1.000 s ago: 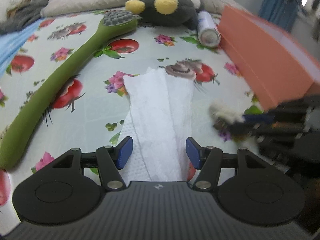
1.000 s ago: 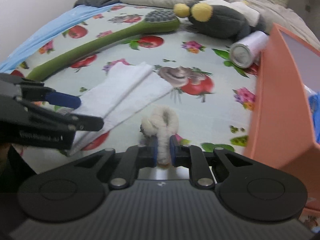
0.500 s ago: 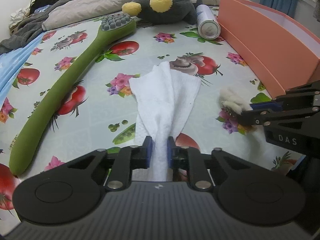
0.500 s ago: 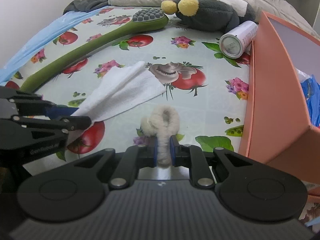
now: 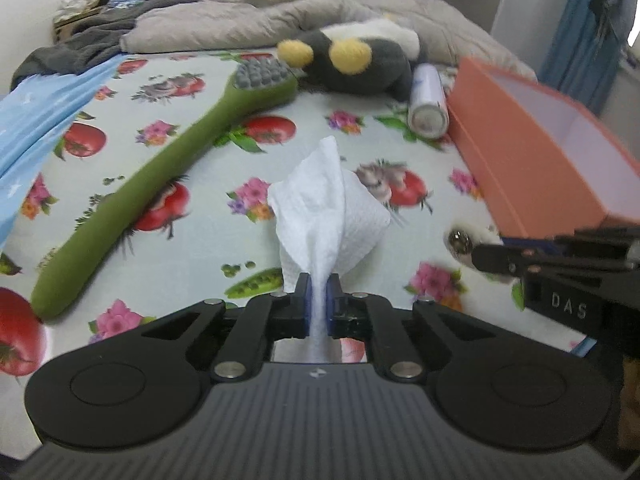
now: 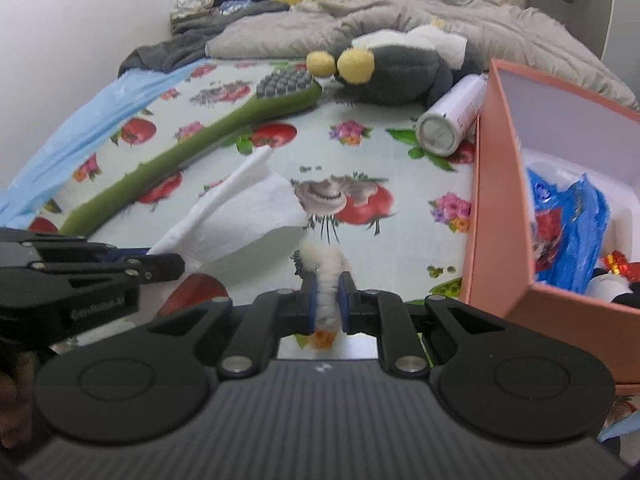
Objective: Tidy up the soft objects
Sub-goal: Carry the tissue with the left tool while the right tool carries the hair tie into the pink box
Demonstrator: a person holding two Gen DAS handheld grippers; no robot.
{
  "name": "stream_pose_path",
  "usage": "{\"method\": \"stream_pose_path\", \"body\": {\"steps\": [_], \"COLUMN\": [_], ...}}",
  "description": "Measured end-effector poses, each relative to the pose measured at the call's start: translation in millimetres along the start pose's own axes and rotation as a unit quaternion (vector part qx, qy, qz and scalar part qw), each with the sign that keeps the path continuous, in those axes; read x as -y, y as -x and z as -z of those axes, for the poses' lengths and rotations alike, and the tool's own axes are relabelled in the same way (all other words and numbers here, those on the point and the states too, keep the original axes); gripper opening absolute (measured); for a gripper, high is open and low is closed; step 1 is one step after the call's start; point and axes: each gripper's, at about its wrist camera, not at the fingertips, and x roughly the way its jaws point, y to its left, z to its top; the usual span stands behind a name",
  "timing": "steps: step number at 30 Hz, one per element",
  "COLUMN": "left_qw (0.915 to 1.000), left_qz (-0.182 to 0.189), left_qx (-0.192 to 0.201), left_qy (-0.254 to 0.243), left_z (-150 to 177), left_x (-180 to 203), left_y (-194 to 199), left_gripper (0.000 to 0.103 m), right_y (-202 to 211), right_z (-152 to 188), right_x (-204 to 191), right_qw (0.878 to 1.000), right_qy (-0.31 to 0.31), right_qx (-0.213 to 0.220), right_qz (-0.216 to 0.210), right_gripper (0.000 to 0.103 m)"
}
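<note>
left gripper (image 5: 318, 304) clamps white cloth (image 5: 326, 196) | right gripper (image 6: 326, 302) pinches fluffy toy (image 6: 324, 264); orange box (image 6: 504, 216) at frame right, nearer right gripper

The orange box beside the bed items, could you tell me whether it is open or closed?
Open. The orange box has no lid on top, and the right wrist view looks straight in at a blue wrapper inside.

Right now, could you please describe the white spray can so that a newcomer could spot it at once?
Find the open orange box on the bed. Against its far outer corner, beside the dark plush toy, lies the white spray can: the only hard cylinder, on its side.
</note>
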Motion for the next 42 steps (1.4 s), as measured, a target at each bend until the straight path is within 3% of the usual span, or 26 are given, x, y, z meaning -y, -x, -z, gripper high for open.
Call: {"method": "stream_pose_path", "body": {"steps": [22, 32, 42], "left_qw": [0.9944, 0.9903, 0.9856], "left_qz": [0.066, 0.096, 0.134], "left_qx": [0.042, 0.076, 0.093], "left_qy": [0.072, 0.066, 0.043], "left_z": [-40.3, -80.7, -121.9], "left_x": [18.7, 43.2, 86.2], "left_y": [89.1, 115.8, 108.7], "left_gripper": [0.009, 0.009, 0.009], "right_y": [88.8, 129.3, 155.2], "right_z": [-39.1, -69.9, -83.9], "right_x": [4.9, 19.6, 57.6], "right_qw": [0.995, 0.989, 0.982], "right_qy": [-0.019, -0.012, -0.023], "right_qx": [0.097, 0.148, 0.187], "right_qz": [-0.010, -0.010, 0.029], "right_gripper": [0.013, 0.013, 0.013]}}
